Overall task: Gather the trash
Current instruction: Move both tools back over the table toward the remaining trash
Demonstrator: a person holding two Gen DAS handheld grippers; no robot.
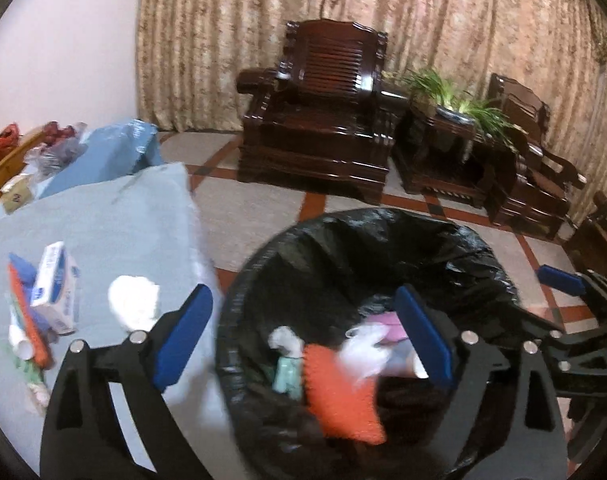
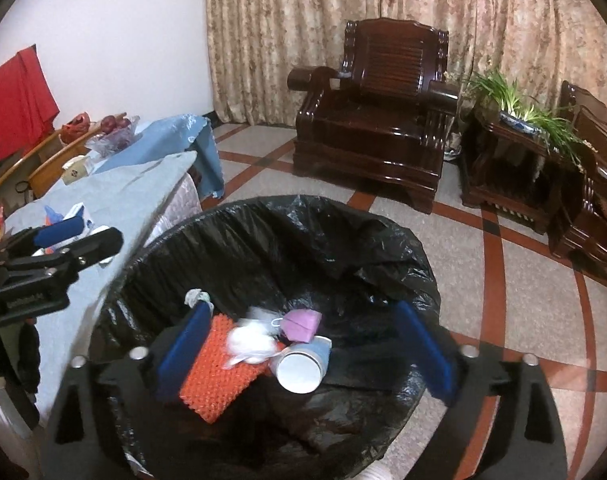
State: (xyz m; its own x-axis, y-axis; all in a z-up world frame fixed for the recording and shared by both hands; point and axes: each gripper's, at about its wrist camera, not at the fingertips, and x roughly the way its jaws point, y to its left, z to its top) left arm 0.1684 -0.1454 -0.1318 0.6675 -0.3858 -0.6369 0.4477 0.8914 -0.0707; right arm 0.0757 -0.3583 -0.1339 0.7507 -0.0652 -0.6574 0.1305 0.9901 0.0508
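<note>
Two handheld grippers hover over a round bin lined with a black plastic bag [image 2: 287, 240], both with fingers spread wide and holding nothing. Trash already lies inside: an orange knobbly mat [image 2: 217, 376], a pale blue paper cup on its side [image 2: 303, 366], a crumpled white tissue wad [image 2: 249, 340] and a purple face mask [image 2: 301, 324].

More remains on the grey-clothed tabletop [image 1: 103, 220] beside the bin: a white and blue carton [image 1: 55, 286], a crumpled white paper ball [image 1: 135, 300] and an orange and blue packet [image 1: 23, 304], all near the left gripper [image 1: 303, 340].

The liner's slack rim looks the likeliest trouble; a finger dragged across it could pull the bag off the bin. A light piece let go from near the tabletop's edge could also miss and drop to the tiled floor [image 2: 503, 260].

Only the left wrist view shows the tabletop leftovers clearly, though motion blur smears the bin's contents there. The right wrist view renders those contents sharply, with the right gripper [image 2: 303, 350] directly above them, and catches the left gripper from the side, over the tabletop's edge.
</note>
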